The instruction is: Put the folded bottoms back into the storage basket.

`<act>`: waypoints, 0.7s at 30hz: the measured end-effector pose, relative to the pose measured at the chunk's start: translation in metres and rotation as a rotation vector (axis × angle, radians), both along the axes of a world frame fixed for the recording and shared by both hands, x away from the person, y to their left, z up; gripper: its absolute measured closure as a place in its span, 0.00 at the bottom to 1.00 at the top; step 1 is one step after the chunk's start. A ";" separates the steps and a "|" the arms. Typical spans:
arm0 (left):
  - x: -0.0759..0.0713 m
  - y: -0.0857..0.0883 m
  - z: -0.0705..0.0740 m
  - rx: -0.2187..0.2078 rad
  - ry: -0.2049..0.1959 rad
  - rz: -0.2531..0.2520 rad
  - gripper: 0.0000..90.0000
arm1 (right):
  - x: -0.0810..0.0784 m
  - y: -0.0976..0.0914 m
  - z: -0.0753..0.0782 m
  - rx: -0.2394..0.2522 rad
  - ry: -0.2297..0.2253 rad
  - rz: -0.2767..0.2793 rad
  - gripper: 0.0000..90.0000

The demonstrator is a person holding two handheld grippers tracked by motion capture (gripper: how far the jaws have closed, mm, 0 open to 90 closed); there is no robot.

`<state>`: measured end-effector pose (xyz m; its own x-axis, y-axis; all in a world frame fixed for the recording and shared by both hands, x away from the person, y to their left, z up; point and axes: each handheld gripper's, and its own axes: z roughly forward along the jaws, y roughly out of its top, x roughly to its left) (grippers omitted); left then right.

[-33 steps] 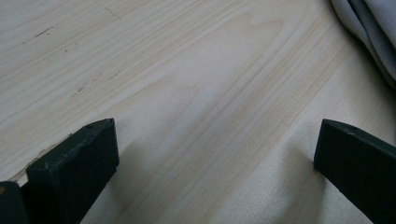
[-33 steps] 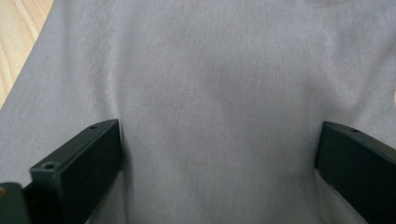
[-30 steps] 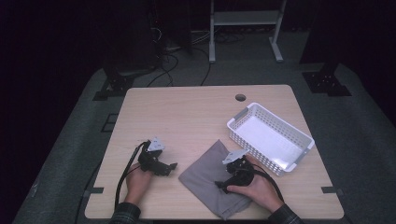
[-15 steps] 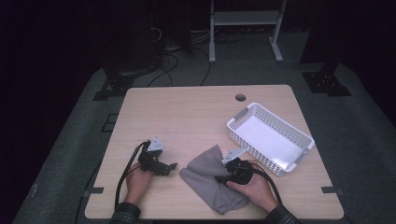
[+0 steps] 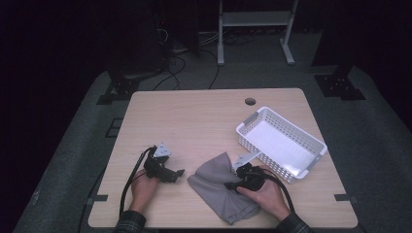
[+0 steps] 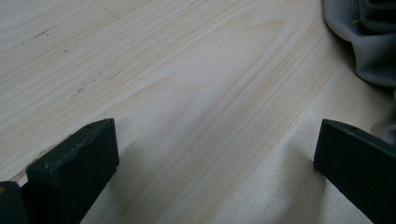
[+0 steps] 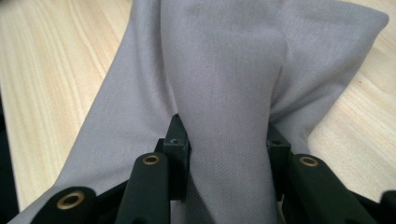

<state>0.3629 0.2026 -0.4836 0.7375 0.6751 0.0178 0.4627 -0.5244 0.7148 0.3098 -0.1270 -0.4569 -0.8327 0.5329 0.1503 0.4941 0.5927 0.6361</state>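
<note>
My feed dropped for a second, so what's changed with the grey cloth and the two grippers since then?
The right gripper has just been closing its jaws and now pinches a raised fold of the grey fabric cloth, which lay flat before and is now bunched up. The left gripper stays open on the light wooden table, and the white plastic basket is unmoved.

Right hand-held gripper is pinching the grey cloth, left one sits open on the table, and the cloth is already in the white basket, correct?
Not quite: the high view shows the grey cloth lying on the table beside the empty white basket. The rest holds.
</note>
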 end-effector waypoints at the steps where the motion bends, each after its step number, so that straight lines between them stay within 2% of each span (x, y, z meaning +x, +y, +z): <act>1: 0.000 0.000 0.000 0.000 0.000 0.000 0.00 | -0.001 0.000 0.001 0.002 0.002 0.000 0.70; 13: 0.000 0.000 0.000 0.003 0.001 -0.003 0.00 | -0.004 -0.003 0.016 0.027 -0.001 0.017 0.70; 21: 0.000 0.000 0.000 0.003 0.001 -0.003 0.00 | 0.000 -0.006 0.029 0.036 -0.001 0.022 0.70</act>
